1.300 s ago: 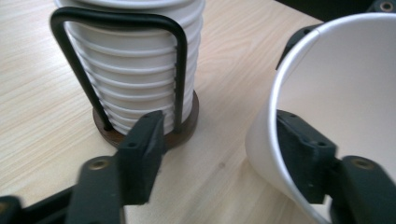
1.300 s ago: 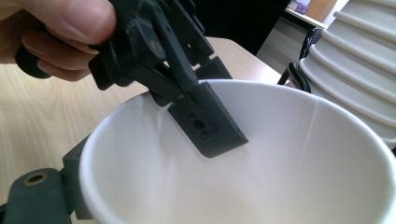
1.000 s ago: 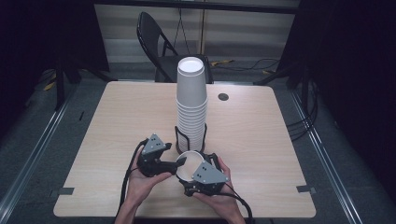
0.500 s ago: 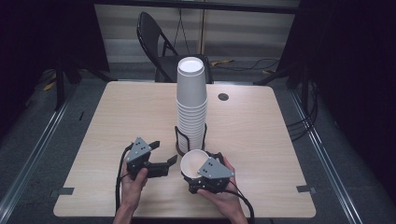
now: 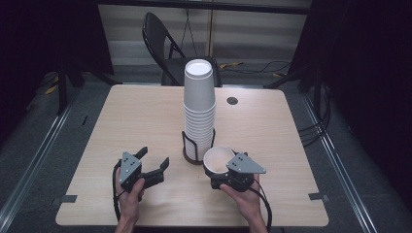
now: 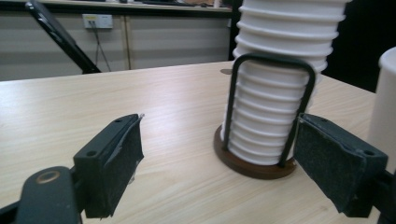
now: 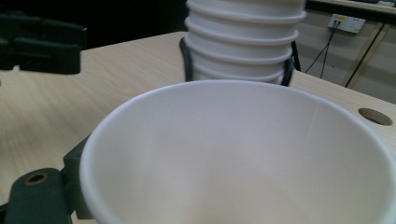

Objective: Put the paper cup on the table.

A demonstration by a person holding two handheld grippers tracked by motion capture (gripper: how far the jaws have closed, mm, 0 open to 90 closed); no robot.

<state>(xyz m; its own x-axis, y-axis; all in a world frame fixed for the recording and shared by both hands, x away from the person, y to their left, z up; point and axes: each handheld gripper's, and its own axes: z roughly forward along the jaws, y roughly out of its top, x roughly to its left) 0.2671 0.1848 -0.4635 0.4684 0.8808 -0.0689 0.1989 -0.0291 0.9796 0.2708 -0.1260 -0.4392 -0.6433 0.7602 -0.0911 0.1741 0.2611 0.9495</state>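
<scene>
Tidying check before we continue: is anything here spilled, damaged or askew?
Nothing stands out. The cup stack stands upright in its wire holder, the loose cup in the right gripper looks clean and undented, and the table is dry.

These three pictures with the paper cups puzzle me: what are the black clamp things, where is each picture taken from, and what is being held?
No robot here: a person holds a hand tool in each hand, each ending in two padded black tongs. The high view looks down on the table. The other two pictures come from small cameras riding on the tools, looking along their jaws. In the middle stands a tall stack of white paper cups in a black wire holder. The right tongs hold a single white cup, mouth up. The left tongs stand open with nothing between them, aimed towards the stack. A dark chair stands behind the table.
</scene>
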